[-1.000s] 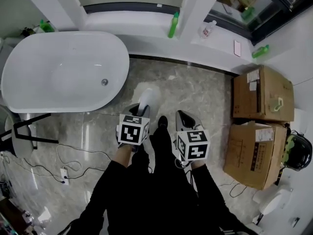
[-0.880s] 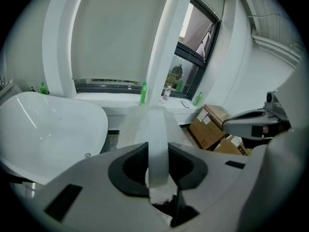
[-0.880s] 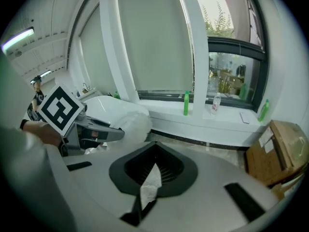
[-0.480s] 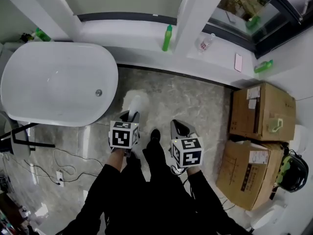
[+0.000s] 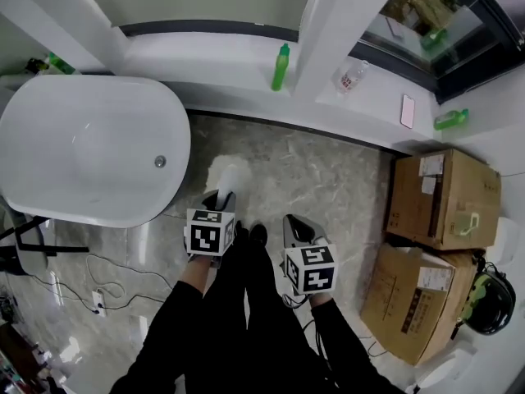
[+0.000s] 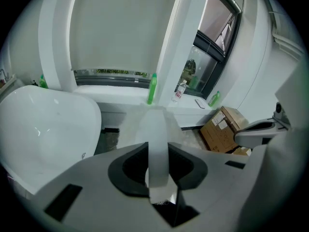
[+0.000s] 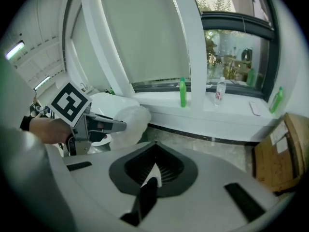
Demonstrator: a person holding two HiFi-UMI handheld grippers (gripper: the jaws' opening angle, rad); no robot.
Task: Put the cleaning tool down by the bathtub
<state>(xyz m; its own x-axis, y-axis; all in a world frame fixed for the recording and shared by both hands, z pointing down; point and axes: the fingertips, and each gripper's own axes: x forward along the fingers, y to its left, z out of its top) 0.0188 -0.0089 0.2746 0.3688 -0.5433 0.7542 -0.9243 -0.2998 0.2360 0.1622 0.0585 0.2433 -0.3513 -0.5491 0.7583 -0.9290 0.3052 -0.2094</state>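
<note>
A white oval bathtub (image 5: 175, 142) fills the left of the head view. The cleaning tool (image 5: 227, 176) is a fluffy white head on a white handle, held over the marble floor just off the tub's right end. My left gripper (image 5: 220, 200) is shut on its handle; in the left gripper view the handle (image 6: 157, 144) runs up between the jaws to the fluffy head, with the tub (image 6: 43, 124) to the left. My right gripper (image 5: 291, 222) hovers to the right, shut and holding nothing. The right gripper view shows the left gripper (image 7: 104, 125) and the tool's head (image 7: 129, 122).
On the window sill stand a green bottle (image 5: 280, 66) and a clear bottle (image 5: 351, 76), with a phone (image 5: 407, 111) and another green bottle (image 5: 449, 120) lying there. Two cardboard boxes (image 5: 443, 195) sit at the right. Cables and a power strip (image 5: 98, 302) lie on the floor at left.
The head view has swung, so the tub sits further left and the sill lower. Both grippers have drifted slightly left and down in the picture; the left still holds the tool.
</note>
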